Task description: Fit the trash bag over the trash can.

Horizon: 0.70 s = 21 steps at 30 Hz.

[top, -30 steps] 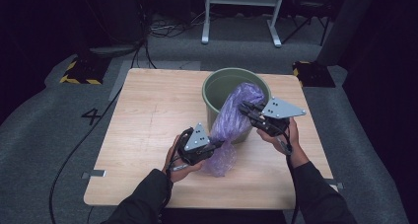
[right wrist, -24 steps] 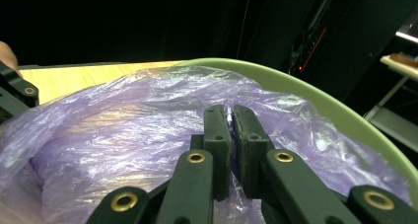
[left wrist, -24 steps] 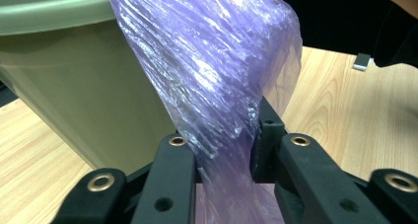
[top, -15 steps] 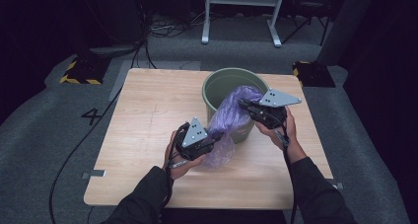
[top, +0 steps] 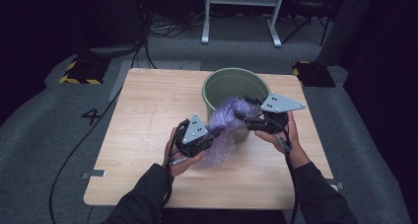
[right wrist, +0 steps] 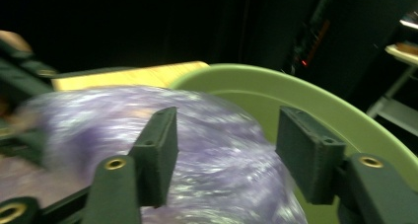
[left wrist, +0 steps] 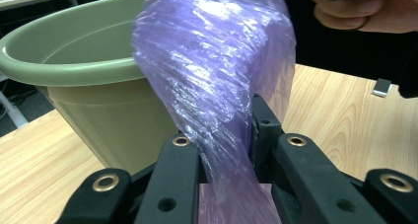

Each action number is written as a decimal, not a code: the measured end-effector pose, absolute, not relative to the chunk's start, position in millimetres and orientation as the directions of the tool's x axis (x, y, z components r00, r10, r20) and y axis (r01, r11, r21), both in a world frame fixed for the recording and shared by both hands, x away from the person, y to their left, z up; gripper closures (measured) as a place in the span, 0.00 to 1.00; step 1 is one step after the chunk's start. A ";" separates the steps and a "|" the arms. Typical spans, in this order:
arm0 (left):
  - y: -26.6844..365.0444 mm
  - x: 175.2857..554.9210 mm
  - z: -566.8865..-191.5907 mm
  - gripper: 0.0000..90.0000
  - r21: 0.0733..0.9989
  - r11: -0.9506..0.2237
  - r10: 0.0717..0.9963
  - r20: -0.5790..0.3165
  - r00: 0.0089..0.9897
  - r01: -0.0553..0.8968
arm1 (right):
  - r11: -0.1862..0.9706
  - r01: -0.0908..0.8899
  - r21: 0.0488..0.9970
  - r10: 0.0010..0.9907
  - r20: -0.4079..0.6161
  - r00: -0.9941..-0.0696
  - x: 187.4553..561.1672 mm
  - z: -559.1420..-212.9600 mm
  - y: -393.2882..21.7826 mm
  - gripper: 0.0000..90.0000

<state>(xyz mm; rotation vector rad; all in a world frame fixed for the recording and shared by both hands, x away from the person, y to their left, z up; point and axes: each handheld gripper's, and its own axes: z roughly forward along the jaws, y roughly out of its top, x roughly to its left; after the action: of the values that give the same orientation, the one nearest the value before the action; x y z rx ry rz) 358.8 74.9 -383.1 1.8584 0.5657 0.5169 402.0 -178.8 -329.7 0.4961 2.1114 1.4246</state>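
You are working at a pale wooden worktop (top: 148,115) that is standing on a grey carpeted floor (top: 44,115) in a dark room. A black cable (top: 74,150) is running over the floor at the left side, and a yellow-and-black striped block (top: 79,75) is lying beyond the far left corner. The white legs of a frame (top: 241,12) are showing at the back.

An olive green bucket (top: 231,86) is standing upright on the far part of the worktop, right of the middle. A thin purple plastic bag (top: 224,130) is hanging over the near rim of the bucket: its upper part is lying at the rim, and its lower part is coming down outside the wall toward the worktop. The bag is crinkled, half transparent, and shining in the light.

Your left claw (top: 211,135) is being held just in front of the bucket, and it is clamping the bag. In the left gripper view the purple film (left wrist: 217,86) is passing between the two black jaws, squeezed narrow there, and rising toward the bucket rim (left wrist: 64,66).

Your right claw (top: 242,110) is hovering at the near rim of the bucket, above the top of the bag. Its jaws have just been opening. In the right gripper view they are standing well apart, with the bag (right wrist: 207,160) lying between and under them, and the pads are not pressing on it. This view is blurred.
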 end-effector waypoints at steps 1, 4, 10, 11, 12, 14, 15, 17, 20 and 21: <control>75.1 359.4 -382.7 0.86 0.940 -0.313 0.606 0.086 0.791 0.138 | 0.370 -0.006 0.929 0.566 -0.231 -0.791 399.0 -328.7 -179.9 0.41; 75.1 361.7 -383.2 0.86 0.936 -0.319 0.611 0.086 0.787 0.146 | 0.356 -0.032 0.934 0.522 -0.227 -0.822 389.3 -326.4 -183.0 0.36; 74.2 364.0 -383.5 0.84 0.936 -0.321 0.612 0.086 0.786 0.147 | 0.402 -0.073 0.913 0.442 -0.263 -0.858 383.0 -329.8 -178.3 0.39; 74.2 364.0 -383.5 0.83 0.936 -0.321 0.612 0.086 0.786 0.147 | 0.402 -0.073 0.913 0.442 -0.263 -0.858 383.0 -329.8 -178.3 0.39; 73.6 364.3 -383.4 0.83 0.935 -0.322 0.610 0.087 0.787 0.146 | 0.408 -0.077 0.910 0.436 -0.268 -0.859 382.8 -330.3 -177.3 0.40; 73.2 364.5 -383.3 0.81 0.936 -0.323 0.605 0.088 0.792 0.142 | 0.426 -0.095 0.900 0.399 -0.281 -0.873 381.9 -332.5 -173.2 0.55; 73.1 364.5 -383.3 0.80 0.935 -0.325 0.605 0.091 0.791 0.142 | 0.445 -0.108 0.889 0.395 -0.303 -0.867 381.3 -333.2 -170.3 0.60; 73.2 364.7 -383.3 0.78 0.935 -0.325 0.602 0.088 0.794 0.142 | 0.466 -0.116 0.877 0.400 -0.325 -0.857 380.8 -334.1 -166.5 0.72; 74.1 364.9 -383.2 0.72 0.933 -0.327 0.600 0.084 0.796 0.148 | 0.460 -0.129 0.879 0.396 -0.333 -0.856 380.4 -335.2 -164.2 0.87; 74.7 365.0 -383.0 0.69 0.934 -0.324 0.596 0.081 0.799 0.147 | 0.458 -0.130 0.879 0.399 -0.334 -0.854 380.7 -335.3 -163.8 0.90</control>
<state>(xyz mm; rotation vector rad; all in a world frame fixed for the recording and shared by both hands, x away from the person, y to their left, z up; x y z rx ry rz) 365.0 74.7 -383.0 1.8752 0.5638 0.5045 380.7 -163.8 -335.3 0.2246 2.2082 1.3934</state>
